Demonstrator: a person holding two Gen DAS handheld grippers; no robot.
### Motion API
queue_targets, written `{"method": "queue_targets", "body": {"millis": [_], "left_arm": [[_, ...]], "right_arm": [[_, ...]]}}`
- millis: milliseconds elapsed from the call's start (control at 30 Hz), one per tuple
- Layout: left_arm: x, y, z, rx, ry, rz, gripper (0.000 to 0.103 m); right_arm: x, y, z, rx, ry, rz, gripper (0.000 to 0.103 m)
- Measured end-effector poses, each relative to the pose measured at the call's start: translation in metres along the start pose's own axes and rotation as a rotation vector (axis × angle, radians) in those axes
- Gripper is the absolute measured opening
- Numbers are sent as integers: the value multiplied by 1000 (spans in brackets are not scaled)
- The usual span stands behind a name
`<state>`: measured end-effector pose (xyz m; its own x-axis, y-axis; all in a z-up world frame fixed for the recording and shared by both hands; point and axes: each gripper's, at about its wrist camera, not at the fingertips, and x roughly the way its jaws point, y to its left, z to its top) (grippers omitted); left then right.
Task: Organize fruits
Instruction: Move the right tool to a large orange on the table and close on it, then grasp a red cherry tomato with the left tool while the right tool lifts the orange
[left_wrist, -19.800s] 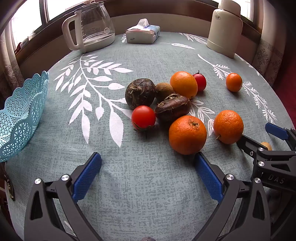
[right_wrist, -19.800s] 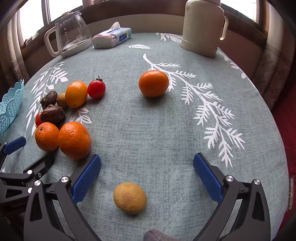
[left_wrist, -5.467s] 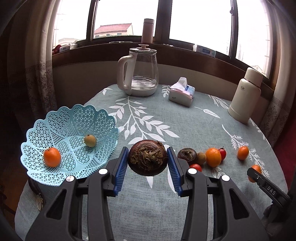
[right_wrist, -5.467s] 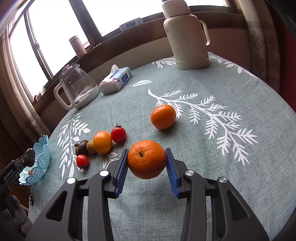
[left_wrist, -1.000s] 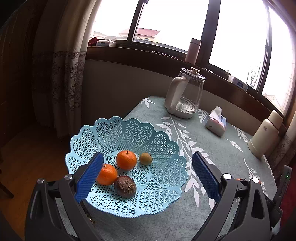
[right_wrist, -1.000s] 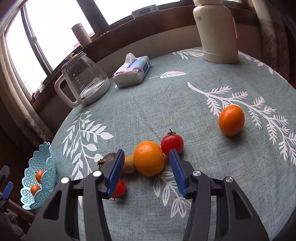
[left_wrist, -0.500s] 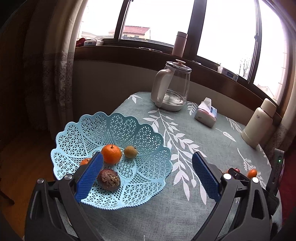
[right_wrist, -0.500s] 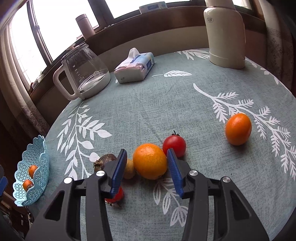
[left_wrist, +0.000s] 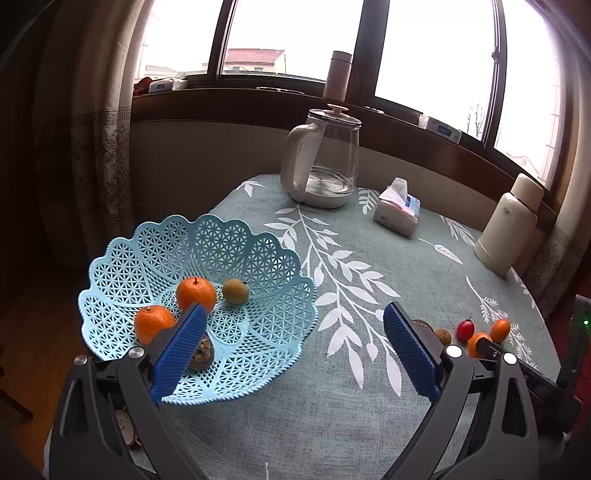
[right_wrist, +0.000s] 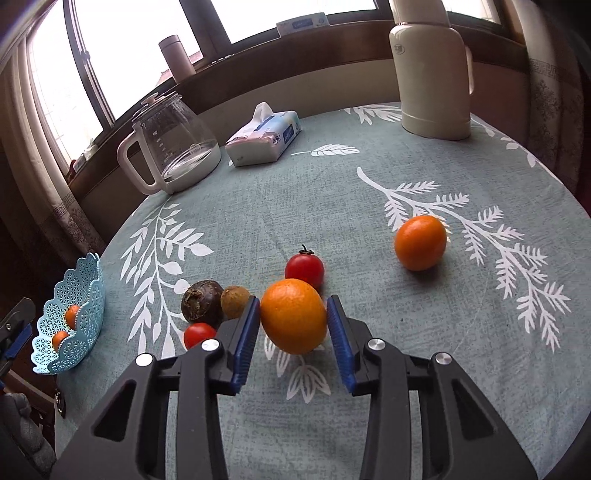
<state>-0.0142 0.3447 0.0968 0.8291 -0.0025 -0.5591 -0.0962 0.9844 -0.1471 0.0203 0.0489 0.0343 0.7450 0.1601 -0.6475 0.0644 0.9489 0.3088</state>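
Between the blue pads of our right gripper (right_wrist: 291, 323) sits a large orange (right_wrist: 293, 320), the jaws drawn in close on both flanks; we see the left pad against the peel, while a thin sliver seems to remain at the right pad, so we cannot tell whether the grip is firm. At 12 o'clock just behind the orange stands a red tomato (right_wrist: 304, 270), touching or nearly touching it. At 9 o'clock lie a small brown fruit (right_wrist: 233, 301) and a dark wrinkled fruit (right_wrist: 201, 300) side by side, with a second tomato (right_wrist: 198, 334) just below them, partly hidden by the left finger. At 2 o'clock, well apart, a smaller orange (right_wrist: 420, 247) rests alone on the leaf-patterned tablecloth (right_wrist: 295, 206). Farther off at 12 o'clock are a tissue pack (right_wrist: 263, 136), a glass kettle (right_wrist: 171, 142) and a cream thermos (right_wrist: 432, 74). Our left gripper (left_wrist: 293, 347) hangs wide open and holds nothing, above the near edge of the blue lattice basket (left_wrist: 258, 254) at the table's 9 o'clock side. Inside the basket we see two oranges (left_wrist: 195, 293), a small yellow-green fruit (left_wrist: 235, 291) at 12 o'clock of the bowl's centre, and a dark fruit (left_wrist: 201, 352) mostly hidden behind the left pad.
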Motion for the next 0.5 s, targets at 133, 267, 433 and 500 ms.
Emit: {"method": "queue_targets", "body": {"millis": [133,267,433,500], "left_arm": [[6,-18,-7,40,16,-19,98],[12,-35,-12,72,28,-42,98],[25,-61,-17,142,45,-73,98],[33,-72,-19,177,58,-88,98]], "right_arm": [[-13,-14,-5,-9,-11,-21,38],[-17,-28,-9,4,0,-31,38],[-16,-34,-11,8,9,-17,38],[-13,-33,-14,3,18,-12,38]]}}
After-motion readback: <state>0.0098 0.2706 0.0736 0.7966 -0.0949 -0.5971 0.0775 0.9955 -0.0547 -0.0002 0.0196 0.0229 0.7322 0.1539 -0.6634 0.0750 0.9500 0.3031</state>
